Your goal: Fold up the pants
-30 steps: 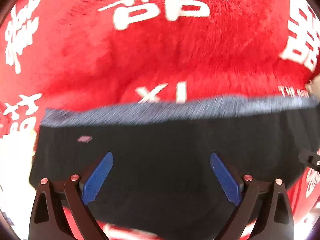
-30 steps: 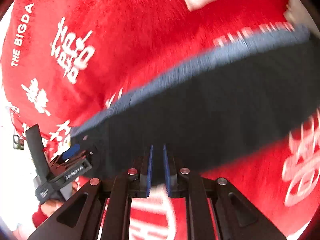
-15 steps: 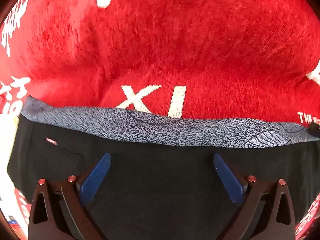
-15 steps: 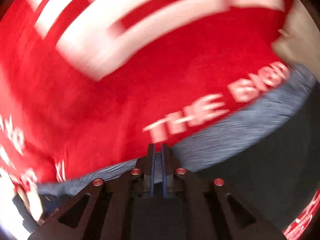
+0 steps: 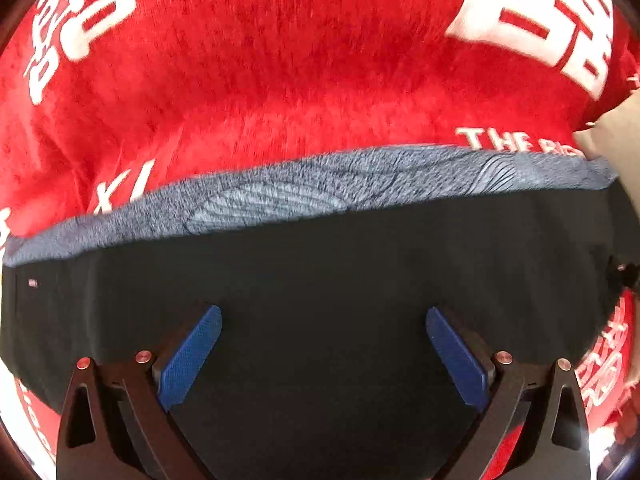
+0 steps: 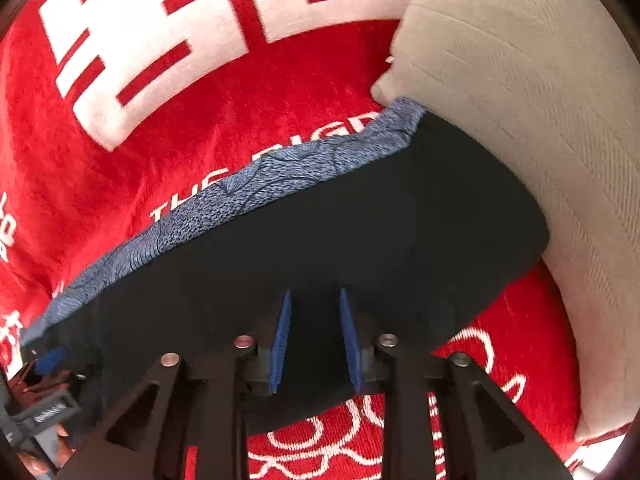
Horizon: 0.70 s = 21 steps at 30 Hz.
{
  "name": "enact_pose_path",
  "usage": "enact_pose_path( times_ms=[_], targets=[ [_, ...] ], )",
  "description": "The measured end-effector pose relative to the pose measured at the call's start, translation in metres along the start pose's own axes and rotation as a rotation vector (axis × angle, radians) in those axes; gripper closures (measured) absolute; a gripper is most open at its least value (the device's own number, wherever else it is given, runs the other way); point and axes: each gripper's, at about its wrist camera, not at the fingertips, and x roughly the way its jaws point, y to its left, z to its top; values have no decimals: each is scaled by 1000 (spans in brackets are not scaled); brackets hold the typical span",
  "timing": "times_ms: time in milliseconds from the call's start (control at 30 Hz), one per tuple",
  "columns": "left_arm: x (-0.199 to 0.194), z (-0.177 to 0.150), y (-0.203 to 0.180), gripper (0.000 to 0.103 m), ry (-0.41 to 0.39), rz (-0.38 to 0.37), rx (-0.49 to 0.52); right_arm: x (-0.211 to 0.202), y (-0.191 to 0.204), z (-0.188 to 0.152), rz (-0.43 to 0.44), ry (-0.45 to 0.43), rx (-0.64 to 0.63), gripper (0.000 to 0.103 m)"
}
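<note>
Your right tongs [image 6: 314, 336] have just been opening; the black pants [image 6: 320, 240] sit between the blue pads, ungripped. Left tongs [image 5: 323, 356] gape wide, empty. Pants lie folded flat on the red blanket [image 5: 280, 80], patterned waistband [image 5: 320, 188] at 12 o'clock. Fold likely released.

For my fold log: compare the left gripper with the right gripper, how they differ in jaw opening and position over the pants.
The left gripper has its jaws spread wide; the right gripper shows only a narrow gap, its jaws having just been opening. The left gripper hangs over the middle of the pants; the right gripper sits near their edge, by a beige cushion. Both have blue pads, point down at the dark fabric, and grip nothing.
</note>
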Motion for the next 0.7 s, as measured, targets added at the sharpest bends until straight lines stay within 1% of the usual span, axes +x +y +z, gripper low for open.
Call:
enact_pose_path(
  times_ms=[33,67,100,233,367,500,567,700],
  targets=[
    [-1,-2,0,0,-15,-1,-3,1,-2,2,16,-1,-12,57],
    [-2,-4,0,0,-24,-3,-1,0,1,0,30,-5,-26,47],
    [-2,-5,0,0,-29,-7,1,1,5,-1,35,-8,-52,43],
    [0,-5,0,0,-15,-12,7,4,18,-2,-3,-13,-108,40],
    [4,0,4,0,-18,-8,-1,5,19,3,3,20,-100,35],
    [5,-4,10,0,-32,-6,-9,8,21,5,3,38,-121,33],
    [2,-9,8,0,-35,-9,-11,9,25,3,-2,40,-145,27],
    [0,-9,12,0,-13,-11,-20,11,33,2,-44,45,-177,24]
  ],
)
